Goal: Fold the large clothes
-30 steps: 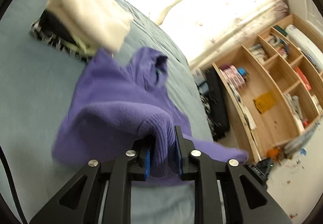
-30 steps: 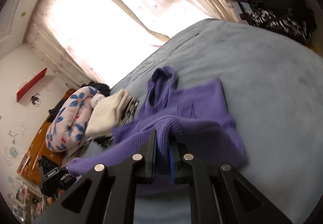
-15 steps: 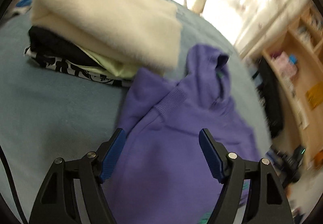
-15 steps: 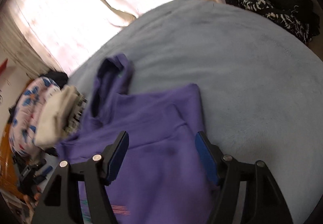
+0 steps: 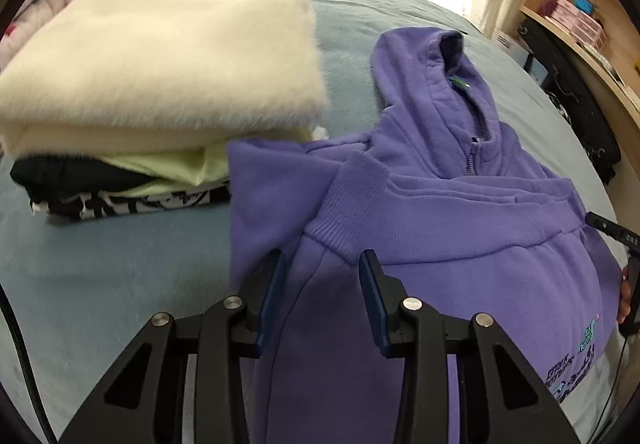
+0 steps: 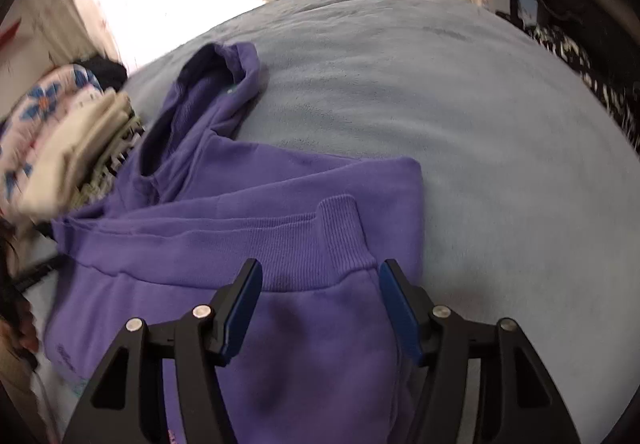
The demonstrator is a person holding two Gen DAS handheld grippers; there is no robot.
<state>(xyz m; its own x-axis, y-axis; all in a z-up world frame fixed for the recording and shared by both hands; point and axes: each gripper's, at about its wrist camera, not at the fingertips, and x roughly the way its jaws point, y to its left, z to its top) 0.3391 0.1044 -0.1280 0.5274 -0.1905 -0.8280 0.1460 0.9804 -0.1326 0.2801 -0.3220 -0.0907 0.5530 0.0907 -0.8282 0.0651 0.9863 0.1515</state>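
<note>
A purple hoodie (image 5: 460, 228) lies on the grey-blue bed (image 5: 100, 272), hood pointing away, with both sleeves folded across its body. My left gripper (image 5: 320, 280) is open and empty, just above the left sleeve near its ribbed cuff (image 5: 352, 199). In the right wrist view the hoodie (image 6: 208, 244) fills the lower left. My right gripper (image 6: 320, 292) is open and empty above the other sleeve, just short of its ribbed cuff (image 6: 344, 240).
A stack of folded clothes topped by a fluffy cream garment (image 5: 160, 63) sits left of the hoodie, also in the right wrist view (image 6: 76, 147). A floral duvet (image 6: 36, 111) lies beyond it. Wooden shelves (image 5: 580, 15) and dark bags (image 5: 576, 95) stand right of the bed.
Both grippers were shut on the purple sleeve cuffs a second ago. They let go and opened, and the sleeves now lie across the hoodie. Both grippers stay low over the garment.
</note>
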